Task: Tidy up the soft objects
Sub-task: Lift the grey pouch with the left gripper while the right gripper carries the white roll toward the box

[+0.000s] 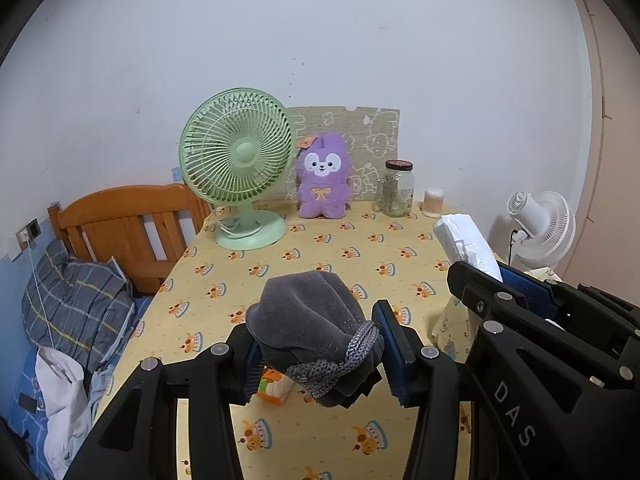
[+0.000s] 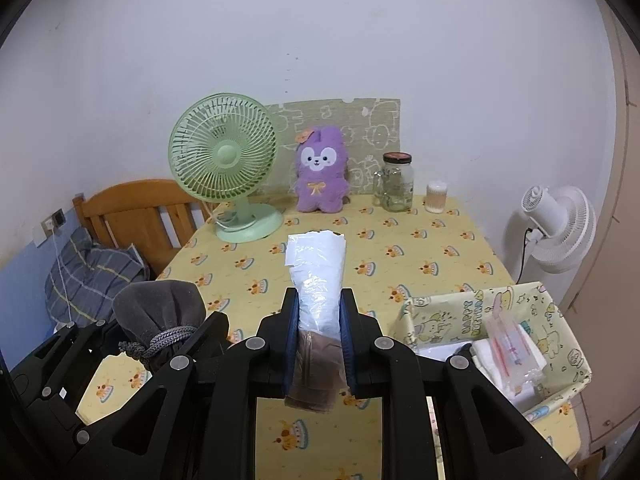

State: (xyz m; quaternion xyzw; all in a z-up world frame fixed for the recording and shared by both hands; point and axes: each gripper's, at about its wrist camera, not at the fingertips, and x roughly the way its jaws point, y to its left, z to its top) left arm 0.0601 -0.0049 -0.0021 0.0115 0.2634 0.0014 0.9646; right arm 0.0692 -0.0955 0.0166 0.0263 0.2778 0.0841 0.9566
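My left gripper (image 1: 320,350) is shut on a grey velvet drawstring pouch (image 1: 308,320) and holds it above the yellow-clothed table (image 1: 320,248); the pouch also shows in the right wrist view (image 2: 160,312). My right gripper (image 2: 319,340) is shut on a clear plastic packet (image 2: 318,276) with white and brown contents, held upright above the table; it also shows in the left wrist view (image 1: 464,240). A patterned fabric box (image 2: 560,320) stands at the right with white folded items and a plastic sleeve (image 2: 512,352) inside.
A green desk fan (image 1: 236,164), a purple plush bunny (image 1: 324,176), a glass jar (image 1: 398,188) and a cotton-swab tub (image 1: 434,202) stand along the back. A small orange pack (image 1: 274,390) lies under the left gripper. A bed with bedding (image 1: 76,304) is left, a white fan (image 2: 556,228) right.
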